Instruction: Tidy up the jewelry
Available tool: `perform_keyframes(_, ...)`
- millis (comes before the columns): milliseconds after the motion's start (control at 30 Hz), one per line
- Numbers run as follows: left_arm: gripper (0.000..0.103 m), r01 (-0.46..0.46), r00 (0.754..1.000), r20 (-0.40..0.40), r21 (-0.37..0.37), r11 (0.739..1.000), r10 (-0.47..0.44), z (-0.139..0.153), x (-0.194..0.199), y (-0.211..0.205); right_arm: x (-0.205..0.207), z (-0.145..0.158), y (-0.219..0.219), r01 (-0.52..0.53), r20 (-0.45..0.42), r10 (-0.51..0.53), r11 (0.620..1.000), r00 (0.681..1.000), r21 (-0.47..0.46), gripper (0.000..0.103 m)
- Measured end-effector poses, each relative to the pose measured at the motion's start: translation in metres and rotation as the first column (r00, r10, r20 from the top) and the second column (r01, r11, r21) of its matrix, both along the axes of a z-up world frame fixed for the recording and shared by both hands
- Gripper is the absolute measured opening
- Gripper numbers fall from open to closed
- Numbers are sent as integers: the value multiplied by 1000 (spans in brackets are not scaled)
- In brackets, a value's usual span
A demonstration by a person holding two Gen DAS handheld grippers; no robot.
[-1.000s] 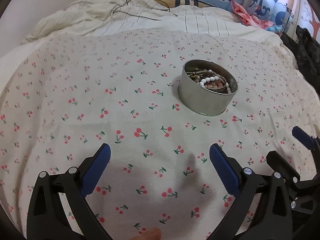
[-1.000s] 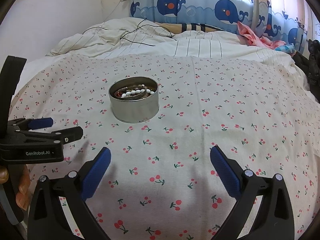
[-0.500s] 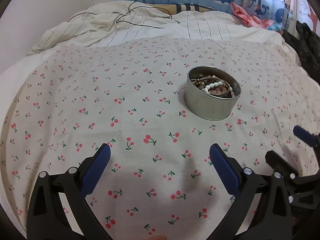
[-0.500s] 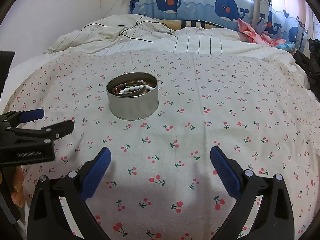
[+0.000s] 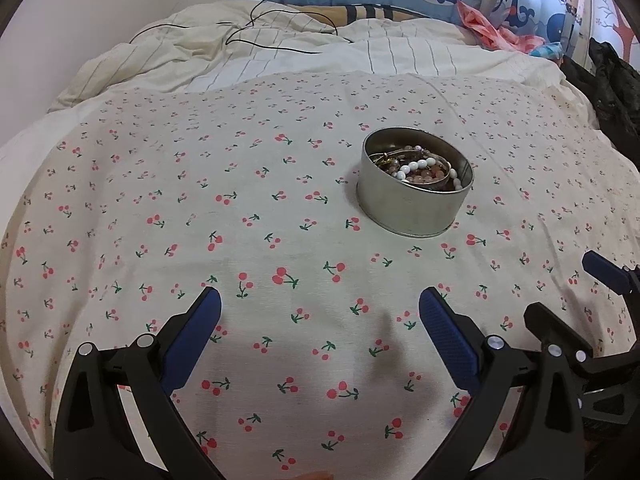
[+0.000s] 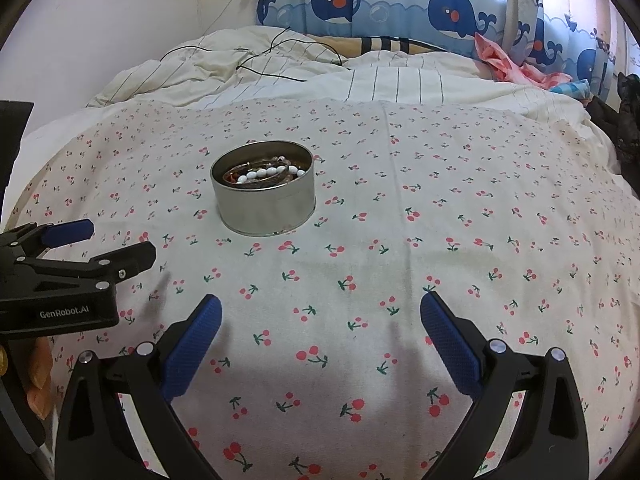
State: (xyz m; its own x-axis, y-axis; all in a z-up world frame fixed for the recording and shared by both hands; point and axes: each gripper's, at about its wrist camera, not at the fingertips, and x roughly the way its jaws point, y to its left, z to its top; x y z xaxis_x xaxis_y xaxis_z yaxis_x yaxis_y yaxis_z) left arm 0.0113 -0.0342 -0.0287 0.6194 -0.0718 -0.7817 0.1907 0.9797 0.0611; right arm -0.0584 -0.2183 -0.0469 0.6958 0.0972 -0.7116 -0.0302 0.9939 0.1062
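So we've got a round metal tin (image 5: pixel 414 200) sitting on a cherry-print sheet (image 5: pixel 240 208) spread over the bed, and the tin is full of jewelry: a white bead bracelet (image 5: pixel 420 168) lies on top of a tangle of brownish and pinkish beads. In the left wrist view the tin sits right of center in the middle of the frame; in the right wrist view it shows up left of center (image 6: pixel 264 196), with the white beads (image 6: pixel 264 172) draped across the top. Our left tool (image 5: pixel 320 320) is spread wide with nothing between its blue pads, hanging over bare sheet at the bottom of the frame, well apart from the tin. Same deal with our right tool (image 6: pixel 320 324): wide open, empty, low in the frame and clear of the tin. Each tool pokes into the other's view from the side, the left one at the lower left edge of the right wrist view (image 6: pixel 80 248). Behind the sheet there's a rumpled striped duvet (image 6: pixel 360 80) with a thin black cable (image 6: pixel 272 60) lying on it, and a whale-print curtain (image 6: pixel 380 4) along the top.
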Motion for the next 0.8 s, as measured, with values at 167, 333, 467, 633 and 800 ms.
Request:
perform_keyframes(167, 95, -2, 1000, -9, -4, 1000, 2, -1, 0, 0, 0, -1, 1, -1, -5, 1, 1000, 1000, 0, 95)
perform_keyframes(333, 95, 1, 1000, -8, -4, 1000, -1, -1, 1, 0, 0, -2, 1, 1, -7, -1, 1000, 1000, 0, 95)
perform_keyframes(467, 95, 2, 1000, -7, -3, 1000, -2, 0, 1, 0, 0, -2, 1, -1, -10, 1, 1000, 1000, -1, 95)
perform_keyframes(633, 95, 9, 1000, -7, -7, 1000, -9, 1, 0, 0, 1, -3, 2, -4, -15, 4, 1000, 1000, -5, 95)
perform_keyframes(800, 95, 8, 1000, -6, -4, 1000, -8, 2, -1, -1, 1, -3, 3, -4, -15, 4, 1000, 1000, -5, 95)
